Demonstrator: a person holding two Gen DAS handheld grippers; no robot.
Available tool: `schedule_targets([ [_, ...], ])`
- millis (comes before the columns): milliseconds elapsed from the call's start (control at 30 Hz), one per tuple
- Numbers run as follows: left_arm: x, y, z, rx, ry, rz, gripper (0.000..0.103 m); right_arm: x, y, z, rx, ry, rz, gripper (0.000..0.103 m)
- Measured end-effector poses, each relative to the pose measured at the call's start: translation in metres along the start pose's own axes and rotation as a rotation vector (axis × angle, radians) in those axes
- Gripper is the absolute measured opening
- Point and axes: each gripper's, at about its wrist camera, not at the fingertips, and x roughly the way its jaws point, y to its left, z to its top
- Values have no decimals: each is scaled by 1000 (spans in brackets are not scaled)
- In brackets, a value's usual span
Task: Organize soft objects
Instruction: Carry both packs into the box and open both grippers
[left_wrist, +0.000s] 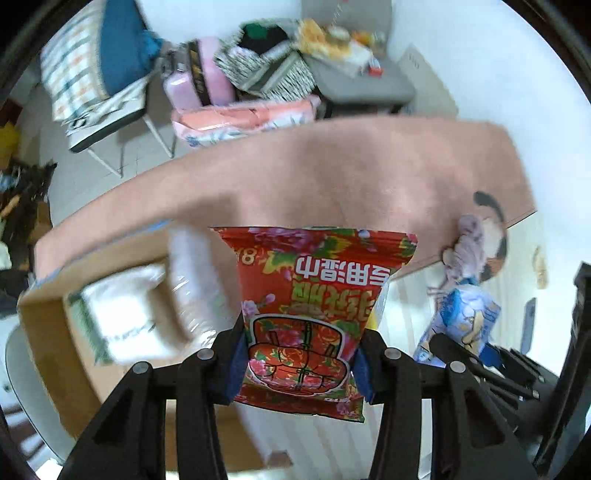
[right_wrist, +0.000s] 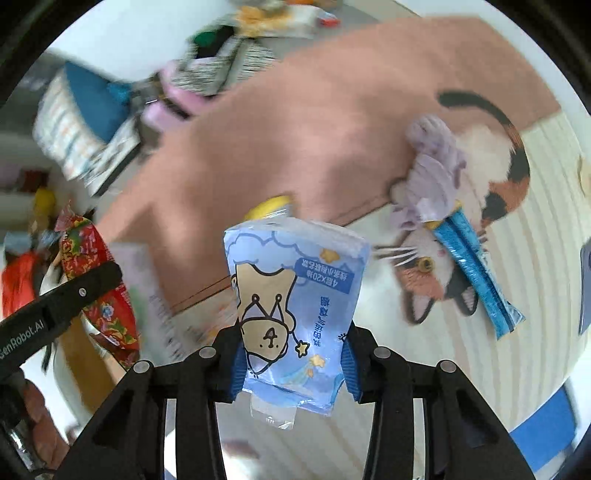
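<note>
My left gripper (left_wrist: 300, 363) is shut on a red flowered wet-wipes pack (left_wrist: 310, 306) and holds it in the air beside a cardboard box (left_wrist: 48, 328). Two white soft packs (left_wrist: 125, 314) lie in the box. My right gripper (right_wrist: 291, 363) is shut on a light blue tissue pack with a bear drawing (right_wrist: 295, 302), held above the mat. The blue pack also shows in the left wrist view (left_wrist: 461, 321), and the red pack in the right wrist view (right_wrist: 99, 291). A lilac soft toy (right_wrist: 432, 173) lies on the mat's cat picture.
A pink blanket (left_wrist: 332, 173) covers the surface behind. A blue sachet strip (right_wrist: 476, 273) lies next to the lilac toy on the cat mat (right_wrist: 535, 258). Chairs piled with cushions, bags and clothes (left_wrist: 236, 74) stand at the back. A yellow lid (right_wrist: 269, 206) peeks behind the blue pack.
</note>
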Motion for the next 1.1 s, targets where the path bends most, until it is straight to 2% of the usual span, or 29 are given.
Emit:
schedule_targets([
  [100,-37,48,-36,-64,-42,-1,44,-20,33,-25,-97,0,44,44],
  [233,-55,129,-70,-158,-35,55,44,-29,95,-72,-208,40,120,44],
  [367,-45,195,-84,-253,1,117,44,-15,169,-107,-319,73,144,44],
  [500,-13,256,-80,-305,74,157,44,23,233,-135,-385,127,115,44],
  [600,12,283,-69,-320,118,183,44,60,267,-150,-420,167,59,44],
  [700,31,298,-61,-325,148,173,44,89,282,-159,-431,197,21,44],
  [967,70,315,-44,-301,229,180,44,146,292,-174,-419,252,-66,44],
  [1067,80,315,-45,-301,264,152,45,157,294,-178,-419,262,-85,48],
  [1100,82,316,-46,-313,270,140,46,161,295,-178,-421,266,-90,56],
])
